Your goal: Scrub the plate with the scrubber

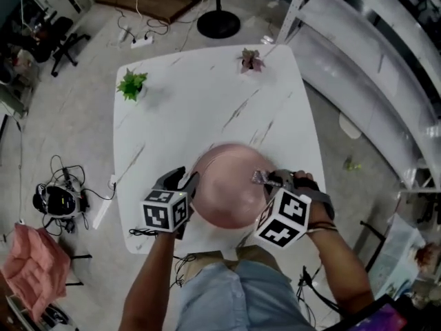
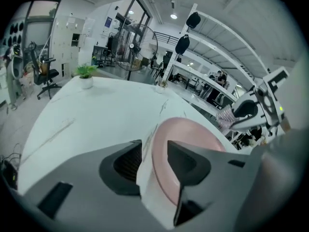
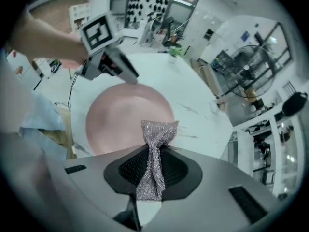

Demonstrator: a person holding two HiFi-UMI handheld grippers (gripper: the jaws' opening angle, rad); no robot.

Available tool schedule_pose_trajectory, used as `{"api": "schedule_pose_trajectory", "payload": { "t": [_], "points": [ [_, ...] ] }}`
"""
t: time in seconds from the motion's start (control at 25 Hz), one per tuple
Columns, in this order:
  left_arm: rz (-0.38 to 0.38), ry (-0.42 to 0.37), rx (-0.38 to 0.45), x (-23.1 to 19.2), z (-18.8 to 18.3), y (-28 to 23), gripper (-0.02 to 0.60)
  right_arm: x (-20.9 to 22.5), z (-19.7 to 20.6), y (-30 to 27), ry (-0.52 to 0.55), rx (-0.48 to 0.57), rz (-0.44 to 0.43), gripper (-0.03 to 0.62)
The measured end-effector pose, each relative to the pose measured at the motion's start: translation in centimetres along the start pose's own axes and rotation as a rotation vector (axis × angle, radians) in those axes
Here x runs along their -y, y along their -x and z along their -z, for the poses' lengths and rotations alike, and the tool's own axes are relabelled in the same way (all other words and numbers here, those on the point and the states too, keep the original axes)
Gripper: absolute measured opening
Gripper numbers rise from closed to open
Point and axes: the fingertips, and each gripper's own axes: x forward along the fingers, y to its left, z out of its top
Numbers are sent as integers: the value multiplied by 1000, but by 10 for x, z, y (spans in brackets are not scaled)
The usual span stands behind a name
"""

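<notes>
Head view: nearest, at the front edge of the white marble desk (image 1: 207,102), the left tool (image 1: 187,182) pinches the rim of one round pink plate (image 1: 227,198). The right tool (image 1: 269,179) is clamped on one silvery mesh scrubber (image 3: 153,163) at the plate's right edge. Two small potted plants (image 1: 131,85) stand farther back.

White table (image 1: 207,109) with thin grey veins and rounded corners, standing on a pale floor (image 1: 76,136). Near the far left corner, a small green plant (image 1: 131,85) in a white pot, upright. Near the far right corner, well apart from it, a small purple-leaved plant (image 1: 250,60). Close to the near edge, a pink plate (image 1: 227,185), blurred; flat on the top or lifted off it, impossible to tell.
</notes>
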Motion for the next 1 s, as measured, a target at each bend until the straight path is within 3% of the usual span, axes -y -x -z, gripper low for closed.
{"api": "schedule_pose_trajectory", "payload": {
  "t": [0.16,0.32,0.44,0.56,0.72,1.0],
  "points": [
    [-28,-20,171,12,-44,48,167,52,-20,59,-226,270,101,89],
    [-79,-133,474,51,-124,121,113,85,-48,137,-412,626,202,94],
    [-164,-190,710,81,-172,181,26,93,-75,194,-479,881,250,100],
    [-214,-228,853,114,-200,229,17,93,-90,240,-497,1069,323,101],
    [-287,-289,945,138,-219,267,12,87,-90,274,-493,1172,416,103],
    [-309,-335,992,162,-224,285,9,86,-84,296,-502,1235,461,101]
  ]
}}
